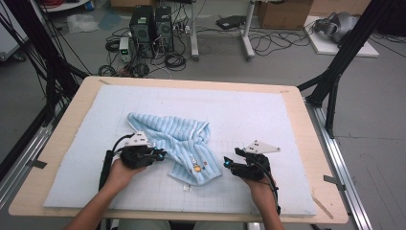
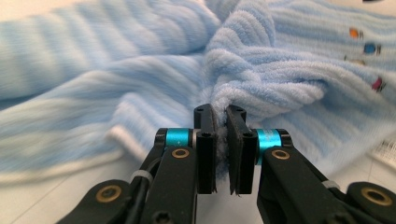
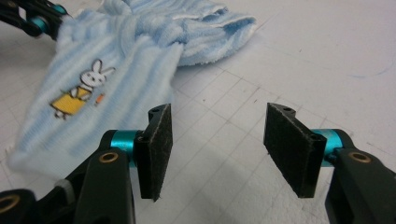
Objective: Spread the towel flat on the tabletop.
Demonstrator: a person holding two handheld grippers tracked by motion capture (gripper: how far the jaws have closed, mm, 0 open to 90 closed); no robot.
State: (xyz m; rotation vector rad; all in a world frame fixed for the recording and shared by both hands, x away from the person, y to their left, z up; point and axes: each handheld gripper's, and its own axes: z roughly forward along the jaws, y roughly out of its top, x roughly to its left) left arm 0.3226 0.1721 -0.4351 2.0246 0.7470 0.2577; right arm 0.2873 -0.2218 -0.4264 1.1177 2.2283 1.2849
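The left gripper [image 2: 221,122] is pinching a fold of the crumpled pale-blue striped terry towel [image 2: 261,79], while the right gripper [image 3: 217,140] is hovering wide open just beside its rabbit-printed corner

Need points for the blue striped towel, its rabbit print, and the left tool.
blue striped towel [image 1: 167,132], high view, on the bunched middle of the cloth.
rabbit print [image 3: 77,93], right gripper view, on the rabbit's yellow dress.
left tool [image 2: 223,133], left gripper view, between the fingertips, shut on a towel fold.
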